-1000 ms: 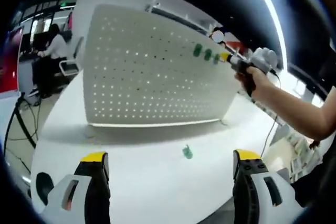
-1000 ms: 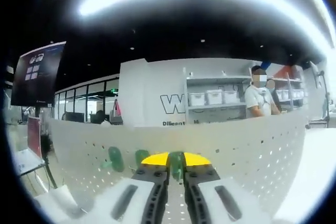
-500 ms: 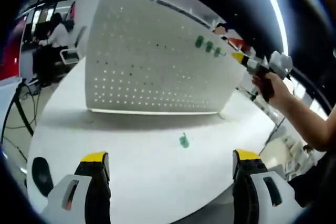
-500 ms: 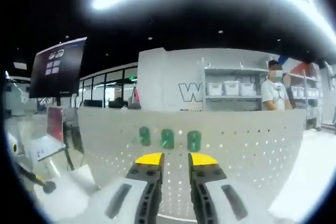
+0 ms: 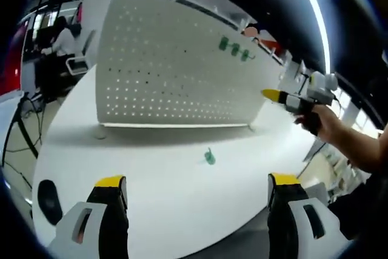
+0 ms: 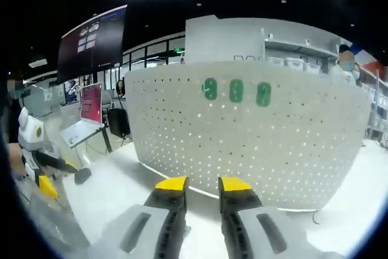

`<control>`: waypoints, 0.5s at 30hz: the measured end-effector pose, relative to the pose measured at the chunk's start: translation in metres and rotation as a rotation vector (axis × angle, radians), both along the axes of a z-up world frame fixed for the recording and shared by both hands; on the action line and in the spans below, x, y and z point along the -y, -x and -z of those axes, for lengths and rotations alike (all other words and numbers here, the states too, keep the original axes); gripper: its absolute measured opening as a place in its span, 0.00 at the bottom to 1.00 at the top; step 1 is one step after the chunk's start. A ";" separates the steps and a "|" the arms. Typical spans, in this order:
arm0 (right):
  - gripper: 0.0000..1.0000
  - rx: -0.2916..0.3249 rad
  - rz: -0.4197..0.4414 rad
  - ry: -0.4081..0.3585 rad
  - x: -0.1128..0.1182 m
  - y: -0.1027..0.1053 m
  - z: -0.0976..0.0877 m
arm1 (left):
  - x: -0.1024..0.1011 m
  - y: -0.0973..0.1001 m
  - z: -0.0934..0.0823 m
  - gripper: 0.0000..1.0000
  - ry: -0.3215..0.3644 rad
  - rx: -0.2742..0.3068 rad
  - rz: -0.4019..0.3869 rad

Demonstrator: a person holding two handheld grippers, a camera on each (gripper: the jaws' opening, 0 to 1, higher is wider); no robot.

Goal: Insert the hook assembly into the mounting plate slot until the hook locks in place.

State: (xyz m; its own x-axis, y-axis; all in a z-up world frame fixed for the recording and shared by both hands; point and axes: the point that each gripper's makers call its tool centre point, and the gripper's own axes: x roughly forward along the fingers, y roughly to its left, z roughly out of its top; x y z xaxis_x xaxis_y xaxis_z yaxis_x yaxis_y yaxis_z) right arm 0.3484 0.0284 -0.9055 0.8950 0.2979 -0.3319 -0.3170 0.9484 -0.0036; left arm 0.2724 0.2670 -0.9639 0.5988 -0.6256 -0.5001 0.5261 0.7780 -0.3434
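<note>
Three green plastic hooks (image 6: 236, 90) sit in a row near the top edge of the upright white perforated mounting plate (image 6: 254, 144), so I judge three insertions done. One more small green hook (image 5: 209, 157) lies on the white table (image 5: 151, 192) in front of the plate's foot, not yet picked up. My right gripper (image 6: 203, 184) faces the plate, jaws slightly parted, holding nothing. My left gripper (image 5: 197, 181) is spread wide and empty, short of the loose hook.
</note>
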 end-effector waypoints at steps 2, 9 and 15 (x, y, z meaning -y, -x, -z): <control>0.18 -0.039 -0.018 0.003 -0.004 0.011 0.013 | -0.001 0.002 0.002 0.98 0.002 -0.009 0.004; 0.22 -0.126 -0.079 0.033 -0.021 0.042 0.041 | -0.002 0.007 0.008 0.98 -0.015 -0.027 0.017; 0.23 -0.193 -0.083 -0.031 -0.030 0.054 0.058 | 0.004 0.009 0.013 0.98 -0.023 -0.040 0.032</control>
State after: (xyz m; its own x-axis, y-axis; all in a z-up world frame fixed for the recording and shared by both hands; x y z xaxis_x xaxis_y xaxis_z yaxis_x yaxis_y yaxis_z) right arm 0.2944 0.0587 -0.9639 0.7876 0.3807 -0.4846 -0.3858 0.9178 0.0940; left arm 0.2631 0.2626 -0.9765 0.5578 -0.6325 -0.5374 0.5374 0.7687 -0.3470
